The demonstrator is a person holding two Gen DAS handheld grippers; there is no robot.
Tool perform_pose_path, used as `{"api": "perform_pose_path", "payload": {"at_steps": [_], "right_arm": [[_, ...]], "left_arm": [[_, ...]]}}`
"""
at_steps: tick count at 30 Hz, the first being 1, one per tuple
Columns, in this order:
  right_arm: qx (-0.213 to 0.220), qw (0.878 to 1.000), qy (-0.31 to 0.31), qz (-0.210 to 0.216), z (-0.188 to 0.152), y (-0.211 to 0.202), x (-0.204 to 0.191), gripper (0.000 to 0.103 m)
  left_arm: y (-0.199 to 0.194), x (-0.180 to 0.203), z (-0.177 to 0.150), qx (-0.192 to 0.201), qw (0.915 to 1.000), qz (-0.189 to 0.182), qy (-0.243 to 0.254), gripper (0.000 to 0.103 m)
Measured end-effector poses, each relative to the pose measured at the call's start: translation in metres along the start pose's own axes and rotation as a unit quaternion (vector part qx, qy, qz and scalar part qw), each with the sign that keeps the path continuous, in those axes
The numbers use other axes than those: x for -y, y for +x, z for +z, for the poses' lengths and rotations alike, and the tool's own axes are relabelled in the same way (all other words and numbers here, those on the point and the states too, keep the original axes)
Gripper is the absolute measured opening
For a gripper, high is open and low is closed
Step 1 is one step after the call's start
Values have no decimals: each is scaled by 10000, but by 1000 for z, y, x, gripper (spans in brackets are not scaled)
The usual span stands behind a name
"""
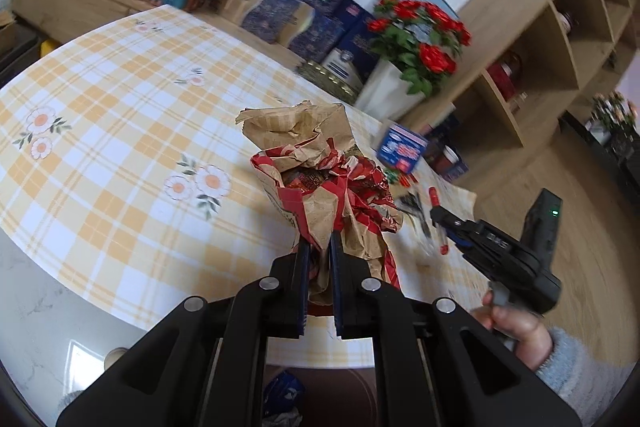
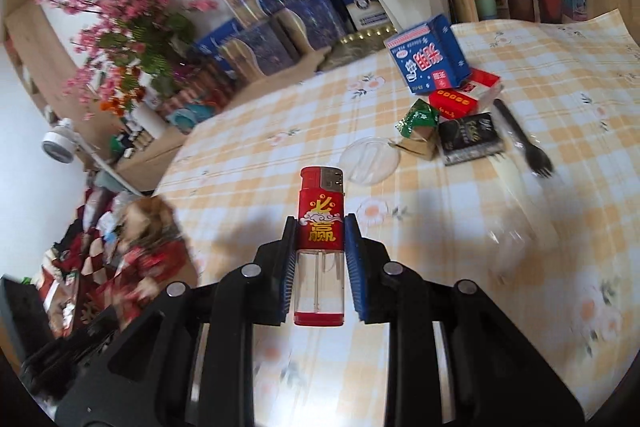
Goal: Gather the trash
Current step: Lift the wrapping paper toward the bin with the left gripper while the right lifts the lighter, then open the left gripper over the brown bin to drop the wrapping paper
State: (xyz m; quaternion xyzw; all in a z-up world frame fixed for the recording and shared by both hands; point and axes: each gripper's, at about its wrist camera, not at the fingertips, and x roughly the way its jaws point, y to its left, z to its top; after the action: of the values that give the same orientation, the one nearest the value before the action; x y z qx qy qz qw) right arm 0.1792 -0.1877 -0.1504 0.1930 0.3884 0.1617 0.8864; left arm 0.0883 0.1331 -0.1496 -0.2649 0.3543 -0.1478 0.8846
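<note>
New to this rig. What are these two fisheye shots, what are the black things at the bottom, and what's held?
No robot here: a person holds handheld tongs in each hand, with a camera on each looking along its fingers.

The left wrist view shows the left tongs shut on a crumpled brown-and-red paper wrapper. The right tongs and the person's hand also show there.

The right wrist view shows the right tongs gripping a red-and-clear plastic lighter.

On the yellow checked tablecloth lie a blue-and-white carton, a red packet, a black packet, a green foil wrapper, a clear round lid and a black plastic fork.
</note>
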Motion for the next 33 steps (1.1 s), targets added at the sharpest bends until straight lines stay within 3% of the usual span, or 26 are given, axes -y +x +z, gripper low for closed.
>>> {"api": "perform_pose_path", "payload": {"at_steps": [7,14,19,23,33], "right_arm": [[152,9984,-543,98,-36,-85,2,26],[351,9985,-408,24,-73,-151,23,26],[442,9989,-178,43,-96,-183,35,26],[466,9989,-89,60,-108,-196,41,26],[583,9981,186,70,-116,-209,57,26]], "left_arm": [[-22,47,-19,-417,9946,-310,895,10],[-35,81,-77,-1127,9790,-503,1620,10],[-26,98,-124,-1814,9580,-579,2145,10],[-9,102,-147,-2279,9412,-425,2458,10],[29,110,-191,-3350,8880,-235,3141,10]]}}
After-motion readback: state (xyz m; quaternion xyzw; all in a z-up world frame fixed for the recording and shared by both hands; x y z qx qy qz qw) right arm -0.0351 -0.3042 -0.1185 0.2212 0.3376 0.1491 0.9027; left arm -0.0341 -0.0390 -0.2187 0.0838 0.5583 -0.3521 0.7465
